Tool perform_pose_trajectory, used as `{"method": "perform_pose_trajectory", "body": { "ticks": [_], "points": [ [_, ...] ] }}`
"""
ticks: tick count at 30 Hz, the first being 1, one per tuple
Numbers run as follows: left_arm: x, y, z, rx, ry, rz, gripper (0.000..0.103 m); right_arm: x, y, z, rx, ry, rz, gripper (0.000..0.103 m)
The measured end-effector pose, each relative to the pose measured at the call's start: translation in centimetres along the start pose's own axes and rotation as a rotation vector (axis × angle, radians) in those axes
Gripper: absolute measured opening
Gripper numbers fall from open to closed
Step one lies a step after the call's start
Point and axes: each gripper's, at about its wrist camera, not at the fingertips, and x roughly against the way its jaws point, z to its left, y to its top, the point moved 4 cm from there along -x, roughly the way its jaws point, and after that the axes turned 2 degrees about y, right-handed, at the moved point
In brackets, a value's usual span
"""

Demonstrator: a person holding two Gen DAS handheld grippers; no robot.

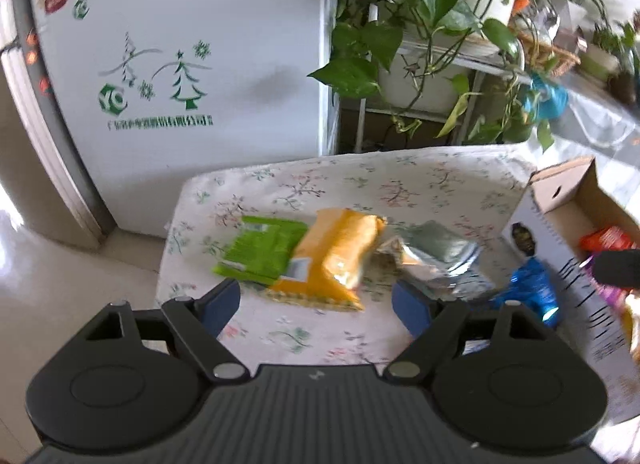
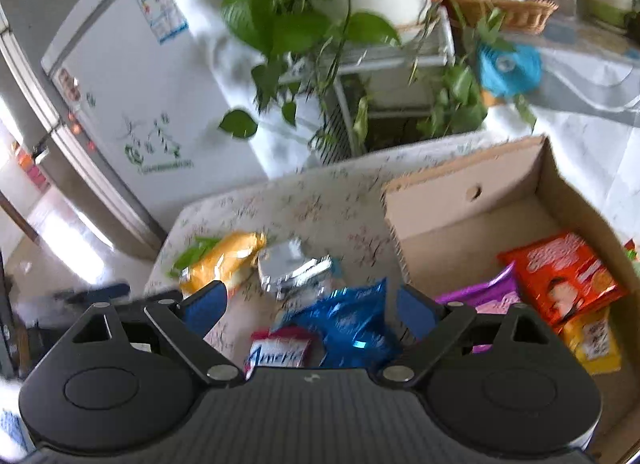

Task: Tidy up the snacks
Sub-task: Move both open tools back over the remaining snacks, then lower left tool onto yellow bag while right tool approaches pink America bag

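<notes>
1. Left gripper (image 1: 316,302): jaws apart, empty; yellow packet (image 1: 334,256) just ahead between them, likely the next pick.
2. Right gripper (image 2: 308,310): jaws apart, empty; blue packet (image 2: 348,324) between them, unpinched.
3. Box (image 2: 460,199) right of jaws, apparently the drop spot.

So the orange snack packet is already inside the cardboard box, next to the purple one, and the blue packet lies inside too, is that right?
Not quite. The blue packet lies outside, on the floral tablecloth beside the cardboard box. The right wrist view shows it. The orange snack packet and the purple one are indeed inside.
</notes>
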Motion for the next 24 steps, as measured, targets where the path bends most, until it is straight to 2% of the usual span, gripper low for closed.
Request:
{"method": "perform_pose_trajectory", "body": {
  "ticks": [6, 11, 14, 18, 24],
  "points": [
    [-1.8, 0.5, -0.2, -0.126, -0.024, 0.01, 0.083, -1.7, -2.6, 1.6, 0.007, 0.03, 0.11, 0.095],
    [-3.7, 1.5, -0.5, -0.211, -0.089, 0.026, 0.082, -3.6, -4.7, 2.1, 0.01, -0.017, 0.169, 0.095],
    [-4.7, 2.0, -0.2, -0.222, -0.145, 0.031, 0.082, -4.7, -5.6, 2.2, -0.034, -0.013, 0.206, 0.095],
    [-6.0, 2.2, 0.0, -0.232, -0.163, 0.048, 0.082, -6.2, -6.4, 2.8, -0.026, -0.037, 0.225, 0.095],
    [-7.9, 2.0, -1.3, -0.308, -0.201, 0.078, 0.082, -8.4, -6.6, 3.4, -0.018, -0.079, 0.233, 0.095]
  ]
}}
